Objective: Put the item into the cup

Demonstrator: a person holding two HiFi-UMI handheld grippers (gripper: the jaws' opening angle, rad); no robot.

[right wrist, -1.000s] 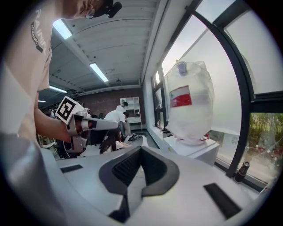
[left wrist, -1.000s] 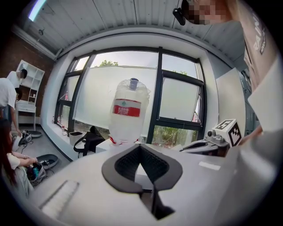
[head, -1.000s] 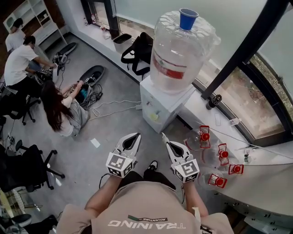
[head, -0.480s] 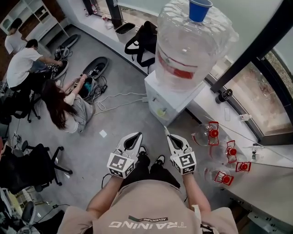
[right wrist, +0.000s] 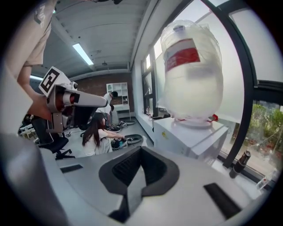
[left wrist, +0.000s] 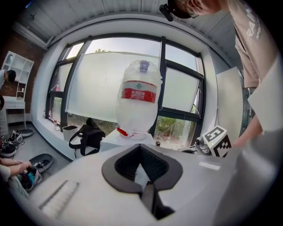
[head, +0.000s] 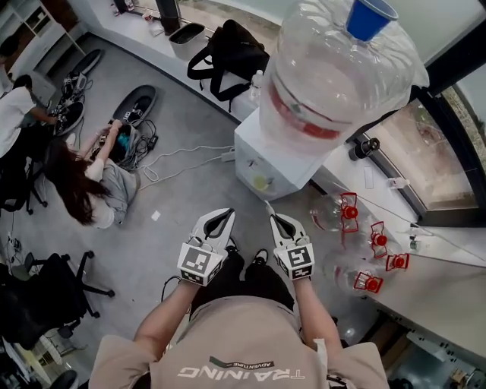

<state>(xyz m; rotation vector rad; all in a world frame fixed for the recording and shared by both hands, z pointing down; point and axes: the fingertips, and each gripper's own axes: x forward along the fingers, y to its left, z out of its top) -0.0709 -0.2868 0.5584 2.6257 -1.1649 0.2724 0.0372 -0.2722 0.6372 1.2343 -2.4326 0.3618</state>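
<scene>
A blue cup (head: 370,17) stands upright on top of the big clear water jug (head: 334,83), which sits on a white dispenser (head: 262,163). In the left gripper view the jug (left wrist: 140,99) is straight ahead with the bluish cup (left wrist: 144,66) on top. The right gripper view has the jug (right wrist: 191,73) close by at upper right. My left gripper (head: 220,215) (left wrist: 140,146) and right gripper (head: 277,220) (right wrist: 140,149) hang side by side above the floor, short of the dispenser. Both are shut with nothing between the jaws. No separate item to put in shows clearly.
Several clear containers with red fittings (head: 349,214) lie on the white window counter (head: 448,292) at right. A black bag (head: 228,49) and a white bin (head: 184,36) are beyond the dispenser. A person sits on the floor (head: 83,182) among cables; an office chair (head: 45,292) stands at left.
The head view has shifted forward: the jug and blue cup now sit higher and further right in the picture. Both grippers keep the same shut pose, side by side.
</scene>
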